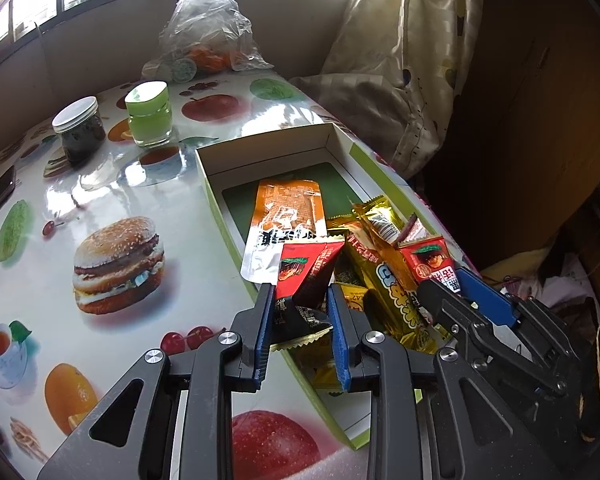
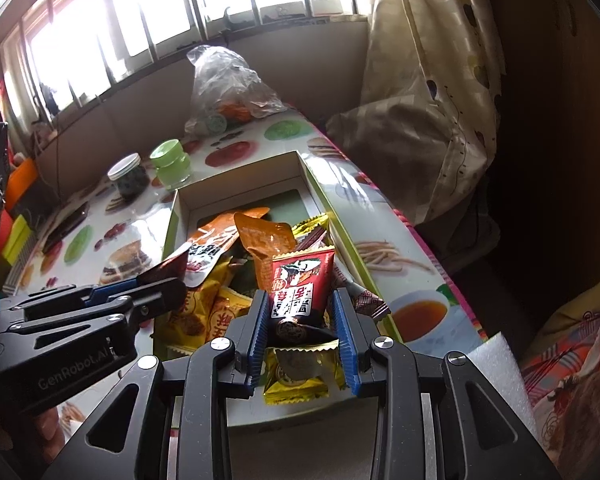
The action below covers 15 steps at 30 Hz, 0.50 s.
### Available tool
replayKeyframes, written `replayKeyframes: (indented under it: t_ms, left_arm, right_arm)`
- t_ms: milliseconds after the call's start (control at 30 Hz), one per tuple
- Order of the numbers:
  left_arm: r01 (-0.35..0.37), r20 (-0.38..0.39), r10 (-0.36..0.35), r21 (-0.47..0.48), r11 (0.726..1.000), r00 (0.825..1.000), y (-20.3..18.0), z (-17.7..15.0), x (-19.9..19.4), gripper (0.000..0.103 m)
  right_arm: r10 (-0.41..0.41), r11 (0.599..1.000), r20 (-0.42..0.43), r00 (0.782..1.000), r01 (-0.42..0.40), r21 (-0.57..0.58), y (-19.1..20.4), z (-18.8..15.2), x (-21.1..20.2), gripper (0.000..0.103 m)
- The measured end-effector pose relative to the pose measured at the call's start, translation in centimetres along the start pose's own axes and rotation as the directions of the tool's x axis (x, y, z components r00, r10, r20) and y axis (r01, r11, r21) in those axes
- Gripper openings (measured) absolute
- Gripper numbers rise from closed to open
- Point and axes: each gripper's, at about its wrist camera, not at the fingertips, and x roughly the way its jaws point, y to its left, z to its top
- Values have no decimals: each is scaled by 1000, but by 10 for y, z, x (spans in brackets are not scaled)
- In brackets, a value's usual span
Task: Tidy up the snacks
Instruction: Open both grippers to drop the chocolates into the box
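Note:
A shallow green-and-white box (image 1: 214, 184) (image 2: 180, 204) on the table holds several snack packets: an orange pouch (image 1: 290, 216) (image 2: 214, 240), gold and yellow packets (image 1: 396, 292) (image 2: 198, 312). My left gripper (image 1: 300, 300) is shut on a red-and-black snack packet (image 1: 308, 268) above the box's near end. My right gripper (image 2: 300, 308) is shut on a second red-and-black snack packet (image 2: 298, 288) over the box; it also shows in the left wrist view (image 1: 446, 284), with its packet (image 1: 430, 260). The left gripper shows at the left of the right wrist view (image 2: 172, 280).
The table (image 1: 140, 184) has a glossy fruit-and-burger cloth. A dark jar with white lid (image 1: 79, 128) and a green jar (image 1: 148, 114) stand behind the box. A clear plastic bag with oranges (image 1: 206, 36) lies at the back. Curtain and bedding (image 1: 400, 60) hang right.

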Motion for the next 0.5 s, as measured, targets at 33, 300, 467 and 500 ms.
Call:
replayKeyframes:
  t_ms: [33,300,467,500]
  left_arm:
    - [0,0,0,0,1000,1000,0,1,1,27]
    - [16,-9,-16,-8,1000,1000,0,2,6,31]
    - [23,-7,-23,-1,1000,1000,-2,1,3,35]
    - [25,-7,-25,-3,1000,1000,-2,1,3,35]
  right_arm:
    - [-2,1000,4,1000,2,-6,1,1,1,30]
    - [2,1000,21,1000,-2,-19,0,2,4,31]
    - [-5,1000,20,1000,5,-18,0,1,3,35]
    - [-6,1000,20,1000,6,-17,0,1,3,36]
